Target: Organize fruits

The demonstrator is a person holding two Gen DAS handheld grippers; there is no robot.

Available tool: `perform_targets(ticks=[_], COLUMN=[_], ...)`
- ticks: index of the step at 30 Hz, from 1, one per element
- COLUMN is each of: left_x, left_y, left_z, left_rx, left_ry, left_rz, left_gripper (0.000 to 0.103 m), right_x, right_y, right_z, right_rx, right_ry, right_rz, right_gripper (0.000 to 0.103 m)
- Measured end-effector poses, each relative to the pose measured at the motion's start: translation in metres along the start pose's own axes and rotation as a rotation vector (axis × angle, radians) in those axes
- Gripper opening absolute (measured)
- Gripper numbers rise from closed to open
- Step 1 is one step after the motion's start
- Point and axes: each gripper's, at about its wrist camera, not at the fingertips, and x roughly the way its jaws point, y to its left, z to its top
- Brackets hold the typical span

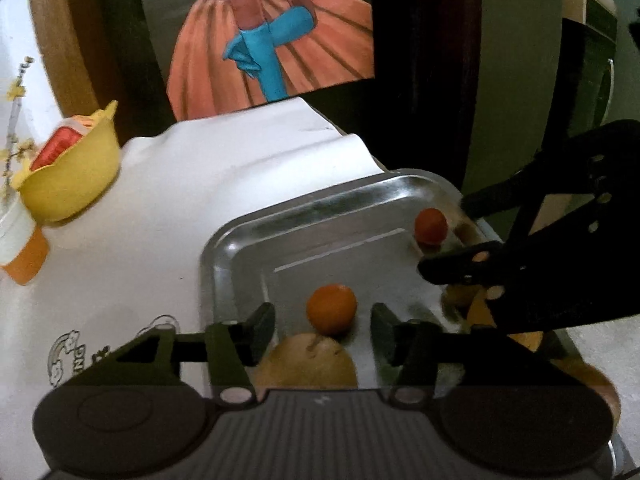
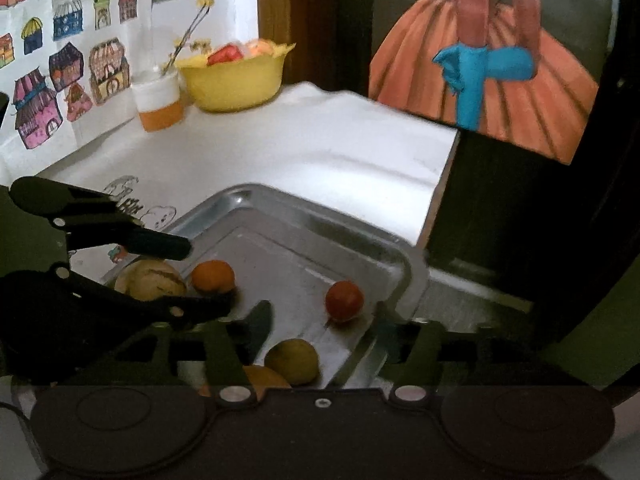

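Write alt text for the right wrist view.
The open right gripper hovers over a metal tray holding a red tomato, an orange and a yellow fruit. The left gripper straddles a pale pear.

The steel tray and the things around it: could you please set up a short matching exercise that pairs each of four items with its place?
Things:
1. small red fruit
2. yellow bowl
3. left gripper
4. orange-and-white cup

Places:
A. open over the orange fruit and pear
B. beside the bowl, by the wall
C. near the steel tray edge
D. on the white cloth, far corner

Pairs: 1-C, 2-D, 3-A, 4-B
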Motion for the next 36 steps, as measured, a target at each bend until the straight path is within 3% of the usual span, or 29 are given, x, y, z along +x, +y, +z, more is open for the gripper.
perform_targets(ticks=[5,8,12,22,36], left_x=[-0.023,-0.041,-0.076,-0.136,-0.179], left_y=[-0.002,-0.007,-0.011,-0.017,-0.012], left_z=[-0.010,-0.014,-0.022,-0.048,-0.083], left_rx=[-0.026,-0.035,-0.069,-0.079,-0.165], left_ry=[-0.082,-0.129,-0.192,-0.249,-0.296], left_rz=[0.053,0.130,0.177,0.260,0.332], left_gripper=[0.073,0.078,0.086,0.092,0.099], right_x=[-0.025,-0.047,-0.078,-0.132,-0.159], right_y=[0.004,0.013,0.028,0.058,0.078], right_z=[-0.010,-0.014,-0.017,-0.032,-0.053], right_rx=[0.017,0.027,0.019,-0.017,-0.014], right_ry=[-0.115,-0.170,-0.210,-0.287,-0.326], right_rz=[-0.017,-0.039,-0.039,-0.047,-0.043], right_gripper=[0.079,0.085,0.088,0.097,0.102])
